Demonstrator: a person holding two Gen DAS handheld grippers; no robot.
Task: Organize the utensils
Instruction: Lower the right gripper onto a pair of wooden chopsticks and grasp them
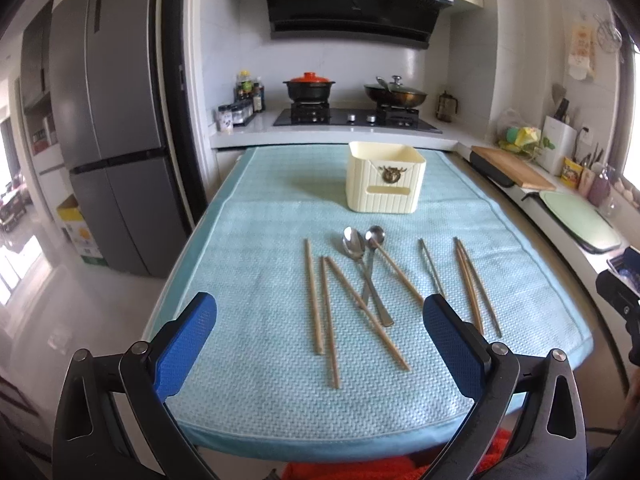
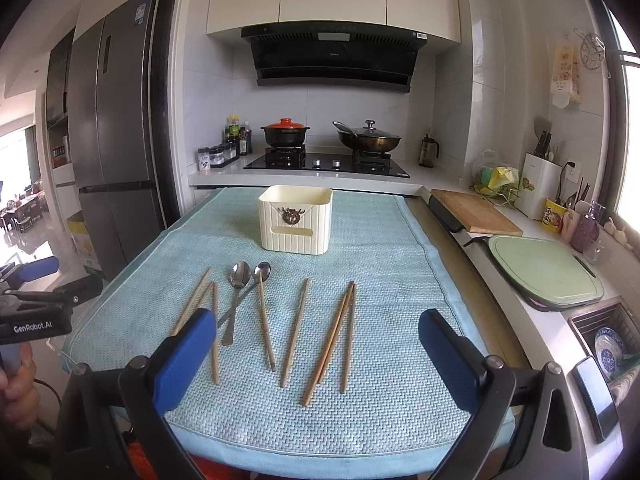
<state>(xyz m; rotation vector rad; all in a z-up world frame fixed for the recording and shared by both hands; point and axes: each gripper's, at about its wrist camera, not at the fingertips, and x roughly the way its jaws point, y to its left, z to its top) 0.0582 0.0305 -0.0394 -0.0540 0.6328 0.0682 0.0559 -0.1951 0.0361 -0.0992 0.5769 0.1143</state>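
Two spoons (image 1: 362, 248) cross mid-frame, chopsticks (image 1: 320, 300) fanned either side on the blue mat (image 1: 248, 240), cream holder (image 1: 384, 176) above. Left gripper (image 1: 320, 320) and right gripper (image 2: 318, 332) gape wide, empty. Risk: overlapping handles mean one pinch drags a neighbour along.

Teal waffle-weave cloth (image 1: 248, 248) — cream ribbed holder (image 1: 384, 178), tan chopsticks (image 1: 314, 300).

Wooden chopsticks (image 2: 295, 332) and two crossed spoons (image 2: 239, 276) lie scattered before the upright, seemingly empty cream holder (image 2: 296, 220)
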